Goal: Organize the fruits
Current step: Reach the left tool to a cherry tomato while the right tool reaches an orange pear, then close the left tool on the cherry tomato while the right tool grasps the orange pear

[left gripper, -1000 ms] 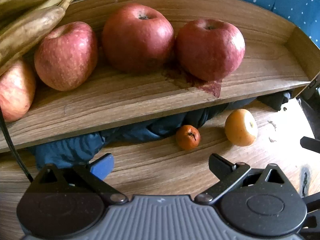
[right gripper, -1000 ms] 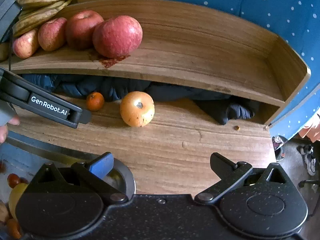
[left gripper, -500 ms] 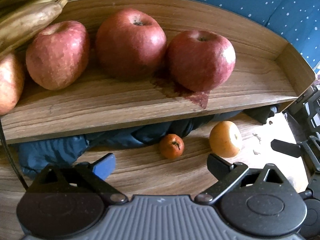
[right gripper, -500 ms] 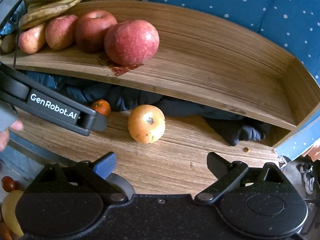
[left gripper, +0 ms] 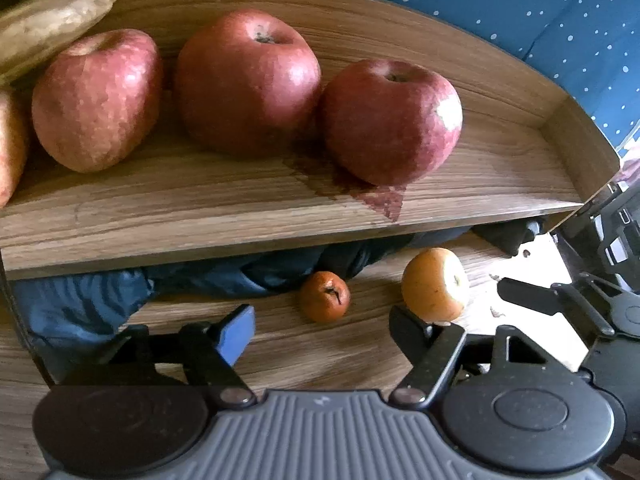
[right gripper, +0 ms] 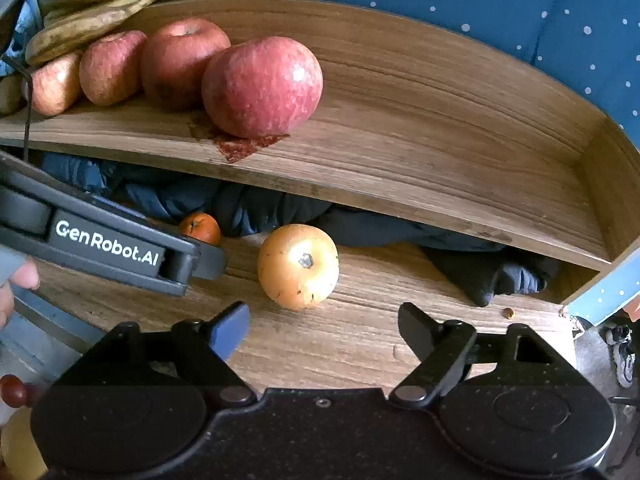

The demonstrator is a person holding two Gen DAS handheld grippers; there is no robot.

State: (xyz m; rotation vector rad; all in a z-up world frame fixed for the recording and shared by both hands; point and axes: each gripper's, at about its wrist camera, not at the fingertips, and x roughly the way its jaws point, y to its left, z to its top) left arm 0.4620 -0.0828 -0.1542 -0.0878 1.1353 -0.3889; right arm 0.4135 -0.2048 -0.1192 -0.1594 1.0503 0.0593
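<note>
Several red apples sit in a row on the raised wooden shelf, with bananas at its left end. On the lower wooden surface lie a yellow-orange pear and a small orange fruit. My left gripper is open and empty, just short of the small fruit. My right gripper is open and empty, just in front of the pear. The left gripper's body shows in the right wrist view.
Dark blue cloth is bunched under the shelf behind the fruits. Blue dotted fabric hangs behind the shelf. More small fruits lie at the lower left of the right wrist view. The right gripper shows at the left view's right edge.
Both grippers have moved forward towards the shelf. The pear and small fruit now sit closer to the open fingers. Both stay open and empty.
</note>
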